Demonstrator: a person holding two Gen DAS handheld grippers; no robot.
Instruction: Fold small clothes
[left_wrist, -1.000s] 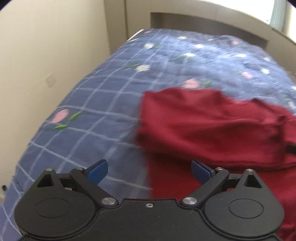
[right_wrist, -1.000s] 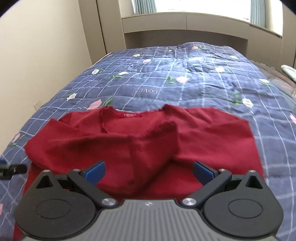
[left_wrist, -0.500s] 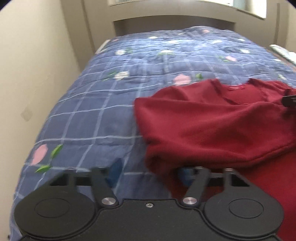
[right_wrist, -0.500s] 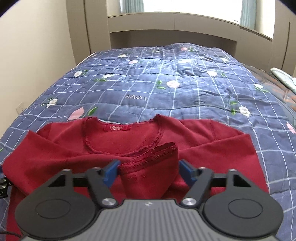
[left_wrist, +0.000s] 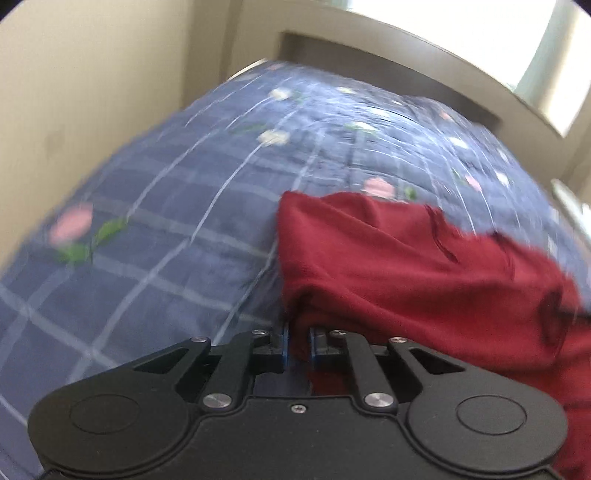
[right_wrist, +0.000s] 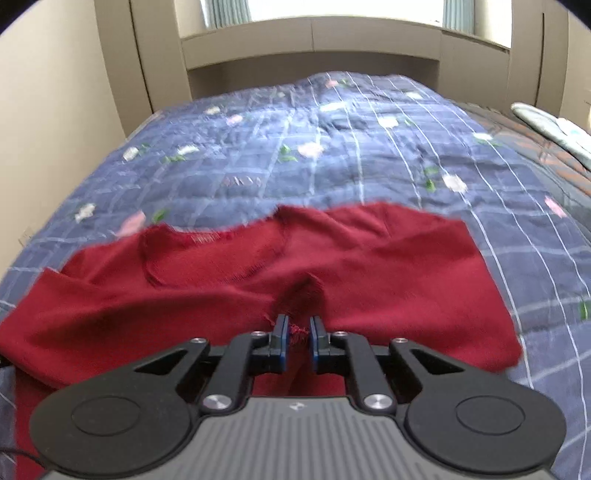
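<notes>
The left claw is clenched on a bunched fold of the red sweater, its 2 blue-padded fingers pressed in from either side with cloth between them. Ahead and to the right of this claw the sweater spreads in rumpled layers across the blue checked quilt; to the claw's left the quilt lies bare, with a pink flower print, and beyond it stand the beige wall and the headboard. The right claw is likewise clenched, pinching a frayed edge of the red sweater between its 2 fingers. Just ahead of this claw the cloth puckers up toward the grip, and farther out the neckline opens to the left with a label inside. Past the sweater the quilt runs to the headboard under a bright window.
</notes>
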